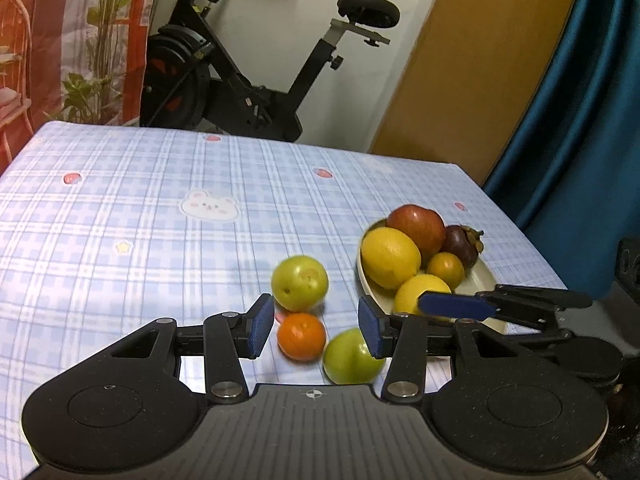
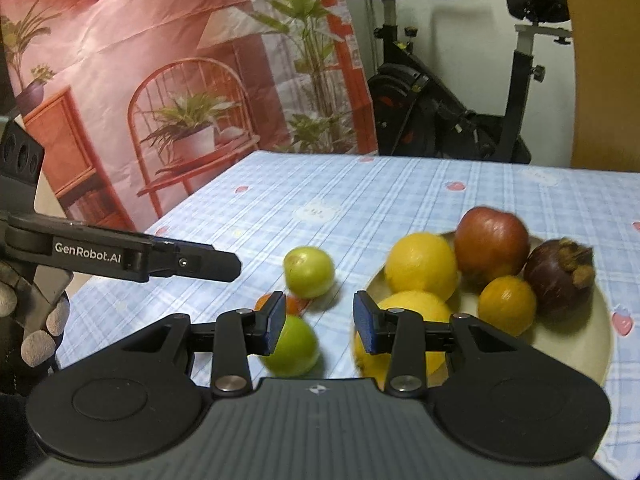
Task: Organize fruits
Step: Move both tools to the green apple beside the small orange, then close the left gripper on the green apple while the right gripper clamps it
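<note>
A cream plate on the right holds two lemons, a red apple, a small orange and a dark mangosteen. On the cloth left of it lie two green fruits and a tangerine. My left gripper is open above the tangerine. My right gripper is open, between the near green fruit and the plate's front lemon.
The table has a blue checked cloth. An exercise bike stands behind its far edge. A printed backdrop hangs at the left and a blue curtain at the right.
</note>
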Motion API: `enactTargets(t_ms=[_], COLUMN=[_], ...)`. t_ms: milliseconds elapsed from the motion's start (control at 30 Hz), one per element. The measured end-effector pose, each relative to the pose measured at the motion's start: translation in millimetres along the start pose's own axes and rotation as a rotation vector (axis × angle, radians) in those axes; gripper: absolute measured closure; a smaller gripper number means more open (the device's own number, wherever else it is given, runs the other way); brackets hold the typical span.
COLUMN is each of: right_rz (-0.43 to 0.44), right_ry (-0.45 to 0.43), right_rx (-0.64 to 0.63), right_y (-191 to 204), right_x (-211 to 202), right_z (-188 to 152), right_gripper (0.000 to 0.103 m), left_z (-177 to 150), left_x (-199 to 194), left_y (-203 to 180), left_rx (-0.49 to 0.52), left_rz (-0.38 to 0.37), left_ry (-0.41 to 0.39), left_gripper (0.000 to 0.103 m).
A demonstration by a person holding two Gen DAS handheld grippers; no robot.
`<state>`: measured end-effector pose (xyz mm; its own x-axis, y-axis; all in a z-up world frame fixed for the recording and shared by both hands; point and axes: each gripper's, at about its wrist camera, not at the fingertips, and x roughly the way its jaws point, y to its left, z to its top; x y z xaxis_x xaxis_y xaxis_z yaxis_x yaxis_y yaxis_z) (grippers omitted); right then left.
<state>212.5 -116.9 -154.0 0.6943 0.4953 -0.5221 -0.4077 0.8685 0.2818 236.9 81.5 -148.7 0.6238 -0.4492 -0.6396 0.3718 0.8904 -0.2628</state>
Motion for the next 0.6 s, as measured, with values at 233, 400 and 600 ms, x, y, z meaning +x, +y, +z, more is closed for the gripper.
enactTargets(t_ms=[233,400,600], right_rz=[0.045,0.047,0.046], right_ry=[0.059,0.096,0.108], right_rx=[-0.052,-0.076,-0.084], right_y=[11,16,15], right_x=[15,29,38], right_z=[-11,-17,-19], right_gripper=[0.063,0.059,0.056], left_z=[-5,-12,-21], left_x=[4,14,26], left_y=[-4,-10,-14], left_rx=[-0.008,-0.005,-0.003], left_rz=[-0.028,-0.049,-0.058], left_ry=[0.023,0.056,0.093], left_gripper=[0.053,0.053,0.053])
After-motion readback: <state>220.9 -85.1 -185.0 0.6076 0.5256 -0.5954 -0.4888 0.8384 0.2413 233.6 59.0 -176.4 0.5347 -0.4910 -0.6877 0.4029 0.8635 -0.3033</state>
